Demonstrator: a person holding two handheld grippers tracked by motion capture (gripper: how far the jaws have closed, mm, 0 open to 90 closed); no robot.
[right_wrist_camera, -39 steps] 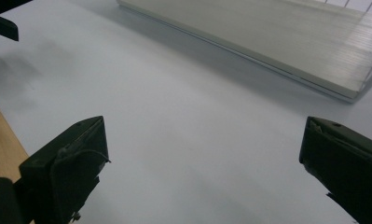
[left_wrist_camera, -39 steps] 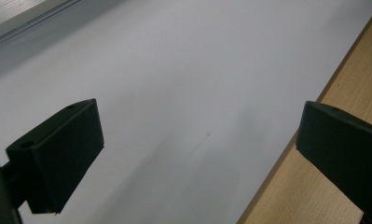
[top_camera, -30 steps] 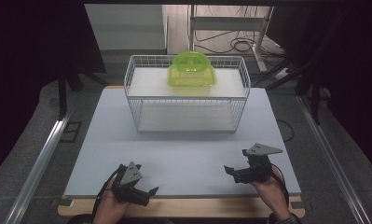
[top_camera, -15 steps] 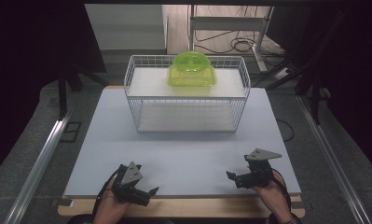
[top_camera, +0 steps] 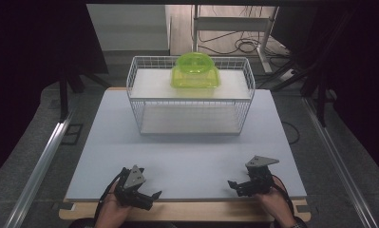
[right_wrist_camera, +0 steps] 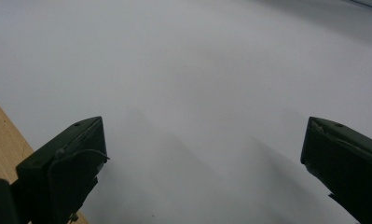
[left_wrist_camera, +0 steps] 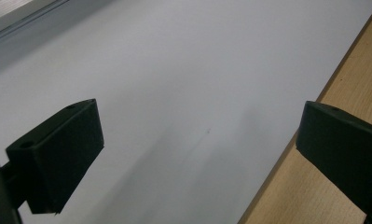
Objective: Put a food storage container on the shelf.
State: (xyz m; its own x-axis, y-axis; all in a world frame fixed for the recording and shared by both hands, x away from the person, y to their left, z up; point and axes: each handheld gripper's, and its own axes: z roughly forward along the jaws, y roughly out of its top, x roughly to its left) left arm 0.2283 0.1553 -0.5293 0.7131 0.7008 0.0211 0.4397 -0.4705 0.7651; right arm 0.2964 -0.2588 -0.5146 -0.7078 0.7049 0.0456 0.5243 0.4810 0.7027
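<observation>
A translucent lime-green plastic container (top_camera: 195,71) rests on the upper shelf of a white wire basket rack (top_camera: 137,90) at the far middle of the table. My left gripper (top_camera: 149,198) lies low at the table's near edge, left of centre, open with nothing between its jaws. My right gripper (top_camera: 234,186) rests at the near edge, right of centre, also open and empty. In the left gripper view my gripper (left_wrist_camera: 197,154) hangs over the white board, jaws wide apart. In the right gripper view my gripper (right_wrist_camera: 202,163) likewise stands wide apart over bare white surface.
The white board (top_camera: 187,147) covers the table, with a wooden strip (top_camera: 187,211) along the near edge. A metal rail (top_camera: 40,166) runs along the left floor. Cables and a stand (top_camera: 234,28) lie beyond the rack.
My right gripper has come down and toward the near edge of the table. The left gripper has stayed where it was.
</observation>
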